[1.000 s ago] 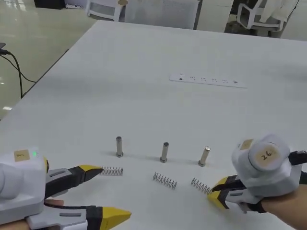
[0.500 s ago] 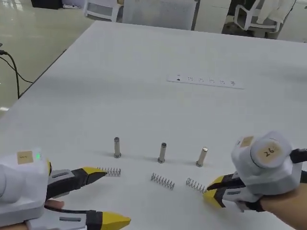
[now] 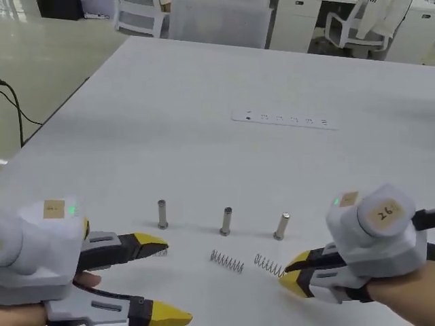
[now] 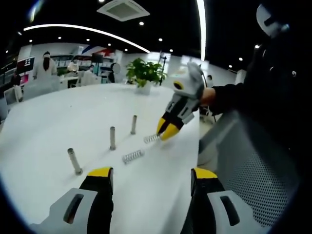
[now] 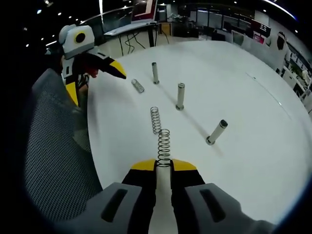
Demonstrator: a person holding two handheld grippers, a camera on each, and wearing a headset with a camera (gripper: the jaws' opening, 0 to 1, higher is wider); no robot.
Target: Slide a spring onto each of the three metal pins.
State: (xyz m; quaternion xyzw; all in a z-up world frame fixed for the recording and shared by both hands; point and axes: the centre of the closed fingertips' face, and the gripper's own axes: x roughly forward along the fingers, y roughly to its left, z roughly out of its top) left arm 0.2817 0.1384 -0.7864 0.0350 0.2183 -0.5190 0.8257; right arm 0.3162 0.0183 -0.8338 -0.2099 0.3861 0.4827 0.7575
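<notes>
Three metal pins stand in a row on the white table: left pin [image 3: 162, 214], middle pin [image 3: 225, 221], right pin [image 3: 281, 226]. My right gripper [image 3: 293, 274] is shut on one end of a spring [image 3: 270, 265] [image 5: 164, 141], which sticks out ahead of the jaws, in front of the right pin [image 5: 215, 132]. A second spring [image 3: 227, 261] [image 5: 155, 119] lies loose before the middle pin. My left gripper [image 3: 170, 280] [image 4: 152, 175] stands open and holds nothing. Its upper fingertip is beside the third spring [image 5: 138, 86], near the left pin.
A flush white socket strip [image 3: 285, 119] sits further back on the table [image 3: 204, 102]. The table's left edge drops to the floor, where a black cable [image 3: 20, 115] lies. Office chairs [image 3: 357, 30] stand beyond the far end.
My right gripper has drawn its spring a little to the left, closer to the middle spring. The left gripper has moved right, its tip now over the left spring. The camera has shifted too.
</notes>
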